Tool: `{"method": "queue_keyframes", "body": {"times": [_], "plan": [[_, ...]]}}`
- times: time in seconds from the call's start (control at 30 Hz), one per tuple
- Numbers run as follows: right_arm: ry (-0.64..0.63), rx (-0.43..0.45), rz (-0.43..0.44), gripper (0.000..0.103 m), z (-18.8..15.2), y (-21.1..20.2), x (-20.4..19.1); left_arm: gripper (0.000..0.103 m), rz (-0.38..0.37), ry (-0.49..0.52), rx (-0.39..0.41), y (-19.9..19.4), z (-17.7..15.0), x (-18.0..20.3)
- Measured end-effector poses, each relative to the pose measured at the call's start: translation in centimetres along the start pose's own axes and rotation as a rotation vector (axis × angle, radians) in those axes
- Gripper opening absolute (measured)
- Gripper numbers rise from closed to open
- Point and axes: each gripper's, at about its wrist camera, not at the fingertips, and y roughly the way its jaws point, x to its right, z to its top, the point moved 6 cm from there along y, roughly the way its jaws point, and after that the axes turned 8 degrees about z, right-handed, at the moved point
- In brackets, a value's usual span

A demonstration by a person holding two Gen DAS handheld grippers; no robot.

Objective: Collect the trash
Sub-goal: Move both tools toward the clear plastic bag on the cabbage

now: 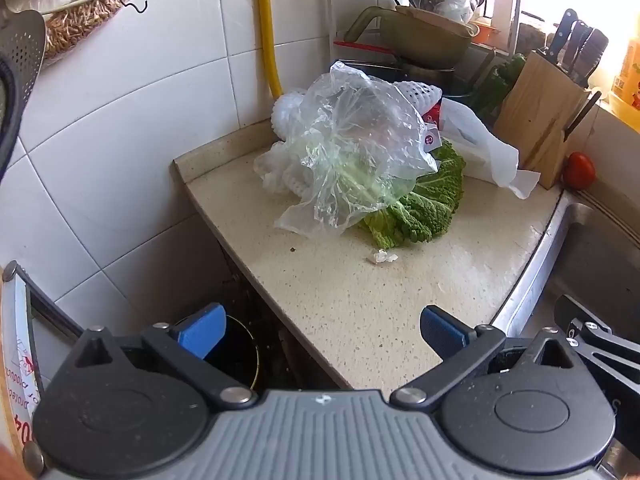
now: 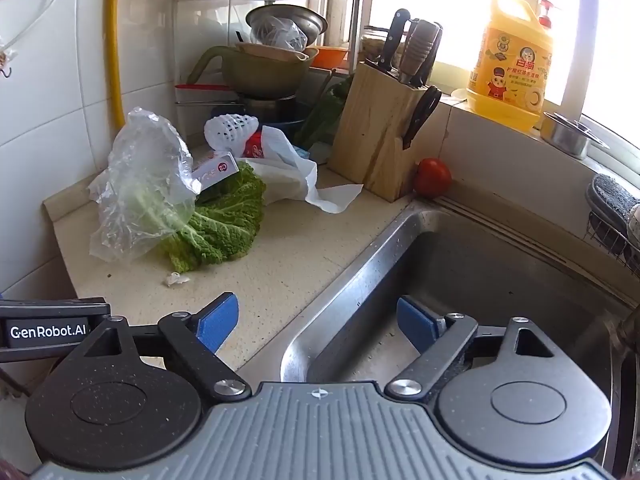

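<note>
1. Left wrist view: the left gripper is held over the near edge of the table, jaws released and nothing between them. A clear plastic bag is seen draped over cabbage leaves toward the far-left corner, with white foam netting behind and a small paper scrap lying apart nearer the middle. A dark bin is seen below the left edge, presumably for the trash.

2. Right wrist view: the right gripper is poised over the table's right edge where the sink begins, jaws spread and empty. The pile appears untouched; the knife block and tomato are kept at the far-right corner.
</note>
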Motion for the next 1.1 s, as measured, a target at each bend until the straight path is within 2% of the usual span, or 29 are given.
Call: {"method": "queue_keyframes", "body": {"times": [0.63,1.1], "plan": [[0.037,0.007,-0.052,0.095,-0.9,-1.5,0.4,0.1,-0.033,0.024,0.004,-0.8,-0.3,0.3],[0.054,0.019,-0.046,0.095,-0.7,-1.4,-1.3,0.1,-0.03,0.03,0.017,-0.6,0.5,-1.9]]}}
